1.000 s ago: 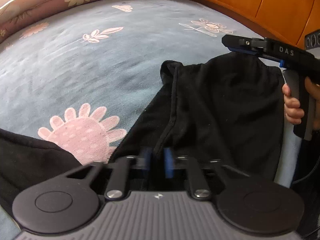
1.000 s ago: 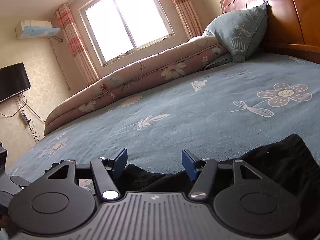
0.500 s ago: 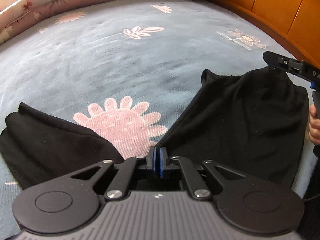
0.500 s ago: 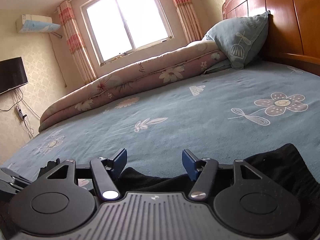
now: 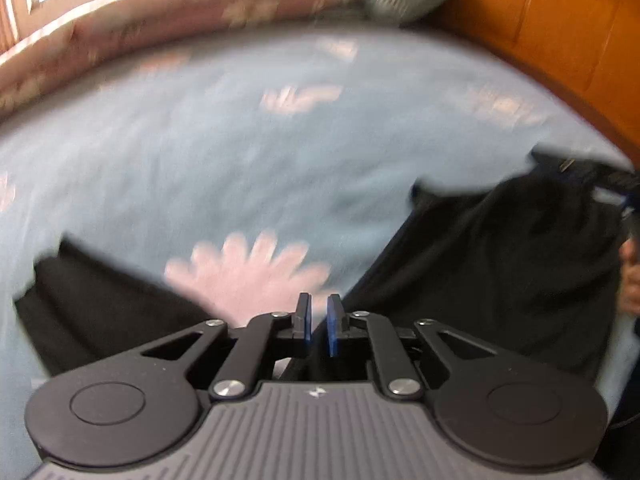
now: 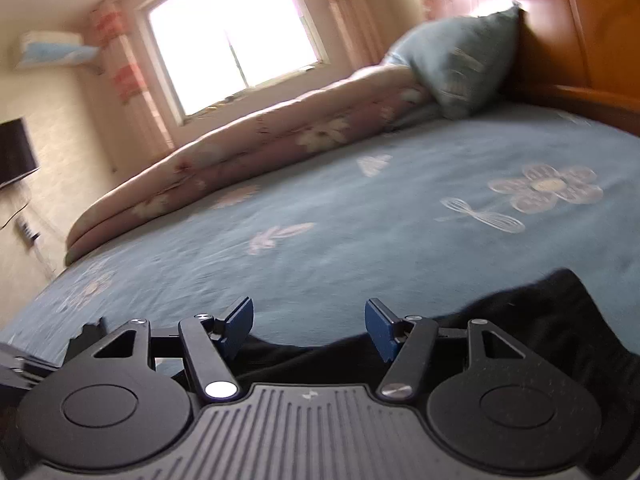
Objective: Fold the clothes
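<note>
A black garment lies on the blue flowered bedsheet (image 5: 240, 168) in two spread parts: one at lower left (image 5: 100, 312), a wider one at right (image 5: 500, 280). My left gripper (image 5: 319, 326) hovers over the spot where they meet; its jaws are opening, a narrow gap shows between the blue pads, and no cloth is pinched. The picture is blurred by motion. My right gripper (image 6: 309, 326) stands open low over the garment's far edge (image 6: 540, 320), nothing between its pads. It also shows in the left wrist view as a dark bar (image 5: 592, 176) at the garment's right corner, with a hand (image 5: 632, 280) below.
A rolled pink floral quilt (image 6: 260, 148) runs along the bed's far side, and a blue pillow (image 6: 460, 64) leans on the orange wooden headboard (image 6: 580, 40) at right. A window (image 6: 232, 36) and a wall television (image 6: 14, 152) are beyond.
The left jaws, shut half a second ago, have parted slightly. The left view has tipped up a little, showing more of the quilt and headboard. The right gripper has hardly moved.
</note>
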The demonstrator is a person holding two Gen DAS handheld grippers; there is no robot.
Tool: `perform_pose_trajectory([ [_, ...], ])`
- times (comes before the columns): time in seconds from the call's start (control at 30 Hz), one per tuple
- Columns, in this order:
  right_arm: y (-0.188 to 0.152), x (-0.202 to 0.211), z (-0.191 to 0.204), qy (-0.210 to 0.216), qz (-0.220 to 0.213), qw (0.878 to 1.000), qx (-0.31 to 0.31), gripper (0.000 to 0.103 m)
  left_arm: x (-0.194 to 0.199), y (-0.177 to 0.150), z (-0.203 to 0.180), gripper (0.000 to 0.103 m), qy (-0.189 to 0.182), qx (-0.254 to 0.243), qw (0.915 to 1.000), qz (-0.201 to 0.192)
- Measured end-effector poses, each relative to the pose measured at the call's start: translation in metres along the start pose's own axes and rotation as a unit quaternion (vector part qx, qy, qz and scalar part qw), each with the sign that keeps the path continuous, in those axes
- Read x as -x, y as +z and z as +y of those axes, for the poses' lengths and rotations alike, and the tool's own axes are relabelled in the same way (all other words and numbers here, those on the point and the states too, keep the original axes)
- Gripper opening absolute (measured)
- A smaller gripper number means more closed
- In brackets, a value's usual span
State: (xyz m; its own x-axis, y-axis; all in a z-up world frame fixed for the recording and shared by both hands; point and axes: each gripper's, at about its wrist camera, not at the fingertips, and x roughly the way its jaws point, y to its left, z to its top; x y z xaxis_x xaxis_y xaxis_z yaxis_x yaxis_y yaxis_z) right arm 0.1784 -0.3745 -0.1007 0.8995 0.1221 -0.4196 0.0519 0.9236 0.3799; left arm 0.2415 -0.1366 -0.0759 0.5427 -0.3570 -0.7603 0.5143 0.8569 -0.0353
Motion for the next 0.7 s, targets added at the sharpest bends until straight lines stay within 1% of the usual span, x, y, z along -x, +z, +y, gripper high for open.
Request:
perform_pose_trajectory([
  [0.07, 0.002, -0.002, -0.010, -0.021, 0.011, 1.000, -0.020, 0.067, 0.001, 0.014, -0.013, 0.010, -0.045, -0.007, 0.9987, -0.025],
  [0.13, 0.005, -0.003, -0.019, -0.044, 0.022, 0.998, -0.035, 0.067, -0.011, 0.029, -0.030, 0.010, -0.096, -0.014, 0.9948, -0.029],
  [0.2, 0.007, -0.001, -0.027, -0.060, 0.024, 0.997, -0.046, 0.070, -0.031, 0.041, -0.048, 0.010, -0.134, -0.026, 0.9901, -0.032],
  [0.27, 0.009, 0.003, -0.034, -0.068, 0.017, 0.996, -0.056, 0.073, -0.055, 0.050, -0.058, 0.010, -0.157, -0.021, 0.9871, -0.024],
  [0.33, 0.010, 0.008, -0.039, -0.071, 0.008, 0.995, -0.063, 0.073, -0.079, 0.054, -0.062, 0.013, -0.162, -0.011, 0.9867, -0.007],
  [0.4, 0.011, 0.012, -0.044, -0.076, 0.004, 0.995, -0.071, 0.073, -0.102, 0.057, -0.063, 0.010, -0.107, -0.006, 0.9941, 0.015],
  [0.47, 0.011, 0.016, -0.049, -0.076, 0.001, 0.994, -0.076, 0.073, -0.111, 0.059, -0.056, 0.010, -0.096, 0.011, 0.9953, 0.009],
  [0.5, 0.011, 0.018, -0.050, -0.080, -0.001, 0.994, -0.079, 0.073, -0.110, 0.061, -0.053, 0.010, -0.095, 0.027, 0.9950, 0.011],
  [0.57, 0.012, 0.023, -0.054, -0.092, -0.006, 0.992, -0.082, 0.073, -0.097, 0.062, -0.057, 0.011, -0.100, 0.021, 0.9947, -0.004],
  [0.63, 0.013, 0.031, -0.057, -0.102, -0.014, 0.991, -0.090, 0.073, -0.084, 0.062, -0.064, 0.017, -0.113, 0.009, 0.9935, -0.017],
  [0.7, 0.010, 0.041, -0.054, -0.101, -0.015, 0.989, -0.106, 0.073, -0.076, 0.062, -0.074, 0.027, -0.134, -0.005, 0.9906, -0.026],
])
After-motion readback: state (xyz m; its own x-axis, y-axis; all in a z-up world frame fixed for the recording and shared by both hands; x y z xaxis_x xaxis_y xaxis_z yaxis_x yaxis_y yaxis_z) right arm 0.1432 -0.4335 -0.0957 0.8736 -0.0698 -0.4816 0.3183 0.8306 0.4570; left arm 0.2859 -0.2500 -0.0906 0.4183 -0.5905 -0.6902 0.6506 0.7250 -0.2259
